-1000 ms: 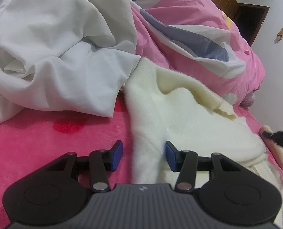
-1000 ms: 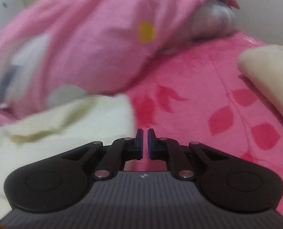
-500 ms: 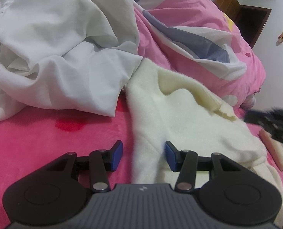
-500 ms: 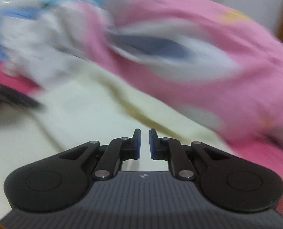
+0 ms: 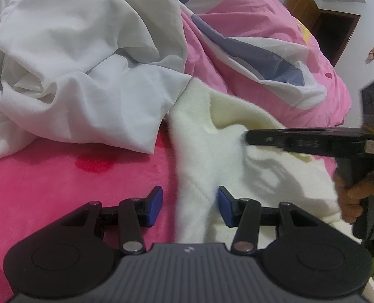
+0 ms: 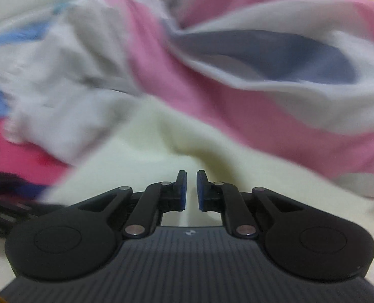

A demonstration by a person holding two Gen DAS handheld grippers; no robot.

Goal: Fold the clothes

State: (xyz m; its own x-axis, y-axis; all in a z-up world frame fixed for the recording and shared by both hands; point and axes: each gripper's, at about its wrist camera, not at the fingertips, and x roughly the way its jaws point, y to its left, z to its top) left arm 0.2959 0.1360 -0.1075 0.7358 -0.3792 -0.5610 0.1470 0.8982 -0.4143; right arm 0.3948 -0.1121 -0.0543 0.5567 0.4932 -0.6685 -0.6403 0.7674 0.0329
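Cream fleece garment (image 5: pixel 212 156) lay on pink blanket (image 5: pixel 60 189), beside white shirt (image 5: pixel 80 70). Left gripper (image 5: pixel 189 207) stood part open straddling its edge, nothing pinched. Right gripper (image 6: pixel 191 192) nearly closed, empty, above the fleece.

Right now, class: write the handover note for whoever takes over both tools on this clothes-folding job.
Left tool: open, straddling the near edge of the cream fleece garment, not gripping.
Right tool: shut, empty, over the same garment's middle.
White shirt lies crumpled to the left, pink quilt behind, all on the pink blanket.
Done: no fold visible.
Left: fold the fleece, then the shirt.
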